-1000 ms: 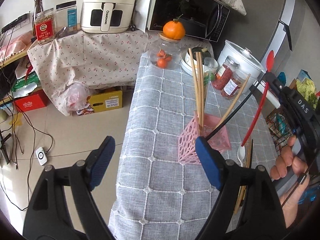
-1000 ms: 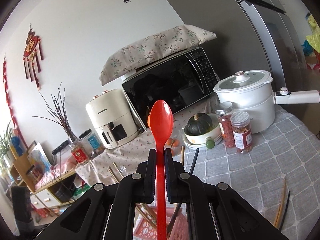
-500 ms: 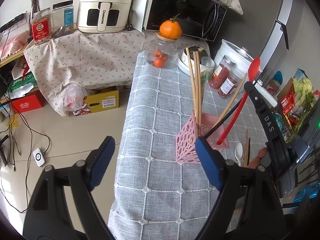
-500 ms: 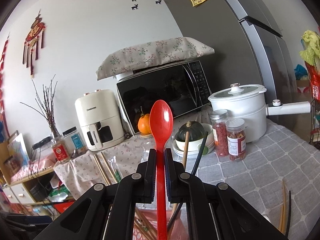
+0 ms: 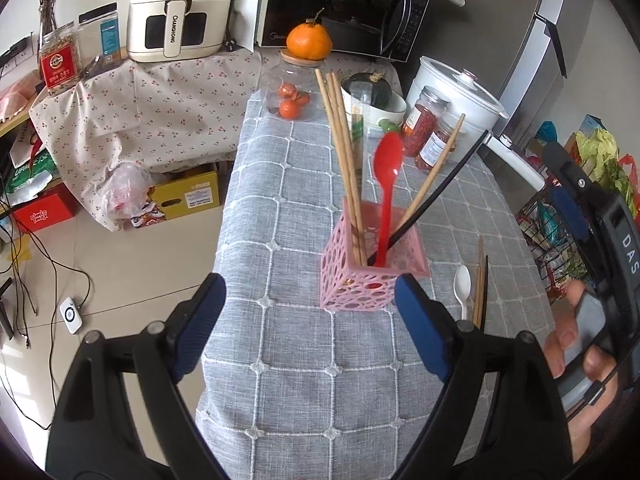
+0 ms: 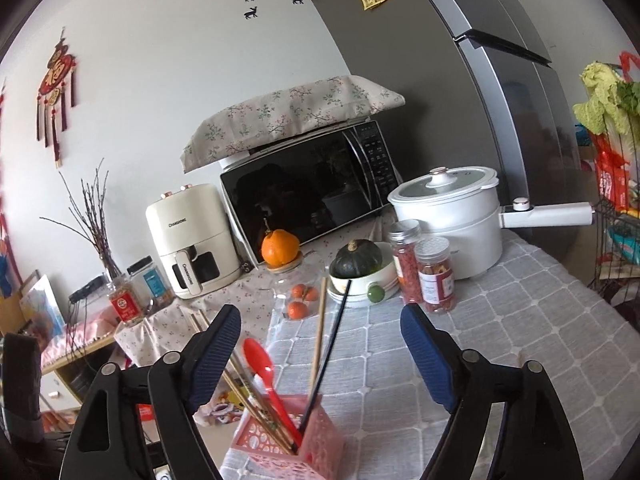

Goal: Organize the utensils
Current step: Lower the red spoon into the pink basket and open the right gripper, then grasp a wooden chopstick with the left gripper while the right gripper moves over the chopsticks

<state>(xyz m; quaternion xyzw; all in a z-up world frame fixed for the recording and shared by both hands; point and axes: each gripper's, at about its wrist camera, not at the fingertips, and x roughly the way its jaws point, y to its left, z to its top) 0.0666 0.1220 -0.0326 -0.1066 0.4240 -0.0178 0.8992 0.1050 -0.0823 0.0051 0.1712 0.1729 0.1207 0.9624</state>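
A pink perforated holder (image 5: 370,264) stands on the grey checked tablecloth (image 5: 296,208). In it stand several wooden chopsticks (image 5: 342,144), a black chopstick (image 5: 444,188) and a red spoon (image 5: 387,176). The holder (image 6: 288,446) and red spoon (image 6: 262,366) also show in the right wrist view. A white spoon (image 5: 463,286) and loose chopsticks (image 5: 480,280) lie right of the holder. My left gripper (image 5: 310,330) is open and empty, just in front of the holder. My right gripper (image 6: 320,354) is open and empty above the holder; it also shows in the left wrist view (image 5: 576,216).
At the table's far end stand a glass jar with small oranges (image 5: 292,98), a bowl with a dark squash (image 5: 370,92), two spice jars (image 5: 430,128) and a white pot (image 5: 460,100). A microwave (image 5: 340,12) and an air fryer (image 5: 176,12) stand behind. The table's left edge drops to the floor.
My right gripper opened and let go of the red spoon, which now stands in the pink holder. The gripper drew back to the right.
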